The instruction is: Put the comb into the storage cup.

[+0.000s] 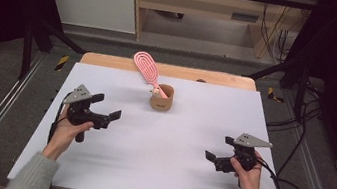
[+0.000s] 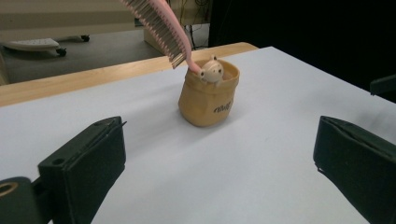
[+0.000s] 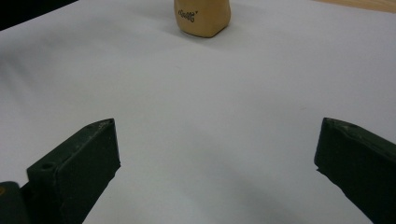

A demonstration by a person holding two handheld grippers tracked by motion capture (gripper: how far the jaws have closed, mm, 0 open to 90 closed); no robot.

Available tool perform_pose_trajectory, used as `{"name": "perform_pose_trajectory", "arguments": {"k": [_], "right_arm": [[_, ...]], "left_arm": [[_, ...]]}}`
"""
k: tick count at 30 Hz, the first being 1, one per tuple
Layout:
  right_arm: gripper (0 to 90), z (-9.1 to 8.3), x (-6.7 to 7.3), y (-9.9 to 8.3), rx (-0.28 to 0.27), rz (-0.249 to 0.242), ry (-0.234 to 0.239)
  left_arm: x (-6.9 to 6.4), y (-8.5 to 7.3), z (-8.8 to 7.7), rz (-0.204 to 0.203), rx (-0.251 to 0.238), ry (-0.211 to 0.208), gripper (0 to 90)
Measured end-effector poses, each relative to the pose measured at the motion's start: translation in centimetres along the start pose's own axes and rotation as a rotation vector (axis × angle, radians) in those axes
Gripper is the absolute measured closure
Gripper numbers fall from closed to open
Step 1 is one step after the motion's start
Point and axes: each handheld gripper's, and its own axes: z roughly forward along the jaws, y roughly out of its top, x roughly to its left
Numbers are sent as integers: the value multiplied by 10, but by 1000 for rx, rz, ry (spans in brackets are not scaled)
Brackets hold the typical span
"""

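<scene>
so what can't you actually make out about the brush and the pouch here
- Pink brush: head cut off by the top edge in the left gripper view.
- Brush handle end: hidden inside the tan pouch.
- Lettering on the pouch: too small to read in both gripper views.
- Pouch top: cut off by the top edge in the right gripper view.

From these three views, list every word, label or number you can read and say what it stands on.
Small dark print on the side of the tan pouch: a short word, too small and blurred to read in either gripper view.
Pink hairbrush standing in the pouch: no lettering visible.
White table sheet: no print.
Left gripper and right gripper: no readable marks.
</scene>
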Motion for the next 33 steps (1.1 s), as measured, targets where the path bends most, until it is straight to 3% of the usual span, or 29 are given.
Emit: {"name": "perform_pose_trajectory", "arguments": {"k": [10, 20, 28, 33], "right_arm": [[4, -1, 0, 0, -2, -4, -1], [3, 0, 1, -1, 4, -7, 2], [3, 1, 1, -3, 10, -8, 2], [3, 1, 2, -4, 3, -13, 3]], "left_arm": [[7, -32, -8, -18, 64, 5, 23], [16, -50, -24, -45, 100, 20, 23], [22, -64, -31, -26, 151, 62, 23], [23, -66, -35, -33, 138, 60, 23]]}}
